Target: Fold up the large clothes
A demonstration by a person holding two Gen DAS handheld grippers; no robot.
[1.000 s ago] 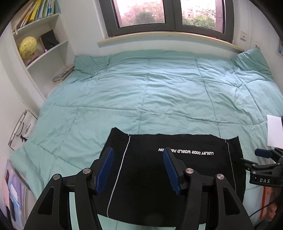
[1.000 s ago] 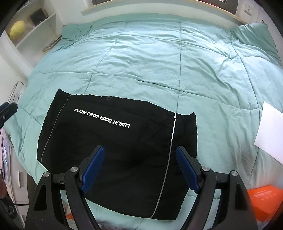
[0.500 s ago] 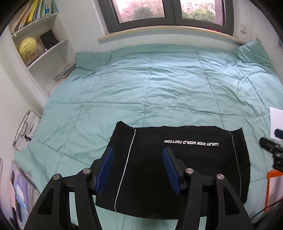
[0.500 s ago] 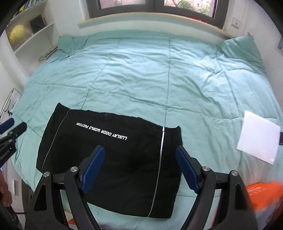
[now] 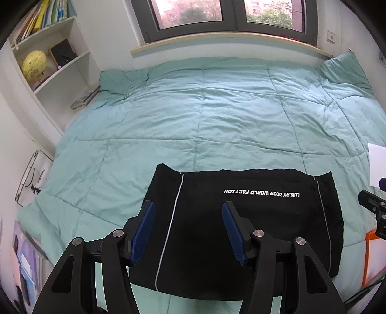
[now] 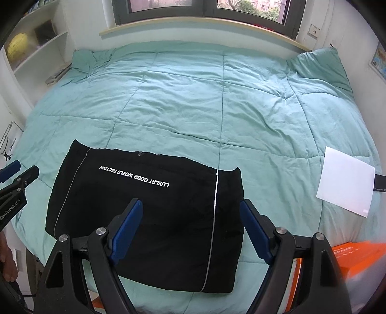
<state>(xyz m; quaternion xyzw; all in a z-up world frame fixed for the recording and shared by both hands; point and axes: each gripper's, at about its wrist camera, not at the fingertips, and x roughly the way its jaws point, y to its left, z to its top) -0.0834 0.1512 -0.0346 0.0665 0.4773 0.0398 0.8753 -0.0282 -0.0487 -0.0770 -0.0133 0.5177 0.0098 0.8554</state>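
Across both views I see the quilt (image 5: 217,116), teal and covering the whole bed up to the window (image 5: 217,14) at 12 o'clock. The garment (image 5: 253,229) is next in size: black, folded to a flat rectangle, lying at the near edge of the quilt with its white lettering upside down to me and a thin white stripe down each side. In the right view it sits at 7 o'clock (image 6: 149,217). On the shelves (image 5: 48,60) at 10 o'clock stands a yellow globe (image 5: 33,65). A white sheet (image 6: 345,183) lies on the quilt at 3 o'clock in the right view, well apart from the garment. My left gripper (image 5: 189,231) hangs above the garment's left half, fingers spread wide and empty. My right gripper (image 6: 190,229) hangs above its right half, spread wider, empty too.
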